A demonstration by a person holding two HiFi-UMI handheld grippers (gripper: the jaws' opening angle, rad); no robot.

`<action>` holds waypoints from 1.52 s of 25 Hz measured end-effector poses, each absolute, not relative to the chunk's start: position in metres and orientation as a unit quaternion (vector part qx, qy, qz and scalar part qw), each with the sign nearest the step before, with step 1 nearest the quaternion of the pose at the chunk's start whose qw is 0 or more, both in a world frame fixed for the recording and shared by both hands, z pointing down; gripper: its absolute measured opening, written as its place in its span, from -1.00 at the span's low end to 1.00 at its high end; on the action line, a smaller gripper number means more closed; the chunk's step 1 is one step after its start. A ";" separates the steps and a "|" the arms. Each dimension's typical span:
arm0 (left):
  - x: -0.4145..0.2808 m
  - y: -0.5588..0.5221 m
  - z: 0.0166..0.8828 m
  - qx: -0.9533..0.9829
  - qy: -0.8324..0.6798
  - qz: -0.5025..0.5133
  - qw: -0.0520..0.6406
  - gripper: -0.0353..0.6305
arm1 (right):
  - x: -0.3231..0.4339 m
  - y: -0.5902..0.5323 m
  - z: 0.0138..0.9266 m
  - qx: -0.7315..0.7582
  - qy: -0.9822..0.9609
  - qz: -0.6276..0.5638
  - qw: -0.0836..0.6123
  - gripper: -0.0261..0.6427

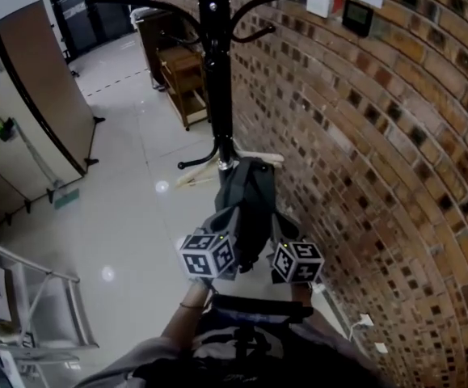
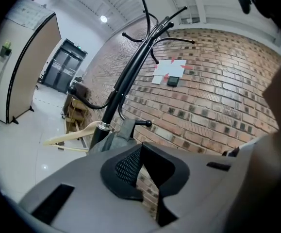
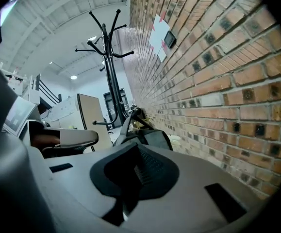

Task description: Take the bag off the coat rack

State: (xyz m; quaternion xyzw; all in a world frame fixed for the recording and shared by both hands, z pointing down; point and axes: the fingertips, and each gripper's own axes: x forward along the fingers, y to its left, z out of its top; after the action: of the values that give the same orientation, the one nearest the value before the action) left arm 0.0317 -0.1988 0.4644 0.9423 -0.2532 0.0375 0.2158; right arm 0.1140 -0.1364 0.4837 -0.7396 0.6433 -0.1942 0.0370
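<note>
- Low on the rack (image 1: pixel 216 71), close to the brick wall (image 1: pixel 363 136) on the right, the bag (image 1: pixel 246 204) hangs from its strap (image 2: pixel 124 129), which is looped over a short hook (image 2: pixel 145 124) with a ball end.
- The left gripper (image 2: pixel 142 147) is at the bag's near left side. Its jaws meet at the tips and nothing is between them.
- The right gripper (image 3: pixel 137 149) is at the bag's near right side. Its jaws are together and empty, and the bag lies just beyond them.
- Whether either gripper touches the bag cannot be told.
- The step in hand looks like the approach: the bag is not yet gripped or lifted.
- The next move likely calls for parting one pair of jaws, closing them on the strap near the hook, then raising it over the ball end and away from the rack.
</note>
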 end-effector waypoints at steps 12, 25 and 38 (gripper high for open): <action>0.059 -0.234 0.483 0.936 -0.242 0.043 0.251 -0.87 | 0.136 -0.175 0.494 -0.725 0.652 -0.215 0.046 -0.90; 0.033 -0.279 0.480 0.898 -0.357 0.007 0.257 -0.87 | 0.174 -0.231 0.491 -0.685 0.711 -0.128 -0.088 -0.47; -0.008 -0.286 0.482 0.841 -0.474 -0.026 0.261 -0.87 | 0.151 -0.302 0.483 -0.603 0.778 0.003 -0.176 -0.46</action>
State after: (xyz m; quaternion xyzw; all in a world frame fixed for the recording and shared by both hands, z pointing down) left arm -0.0083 -0.2858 0.4820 0.8406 -0.4739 -0.0263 0.2611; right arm 0.1507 -0.3023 0.4827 -0.6025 0.7785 0.0030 -0.1759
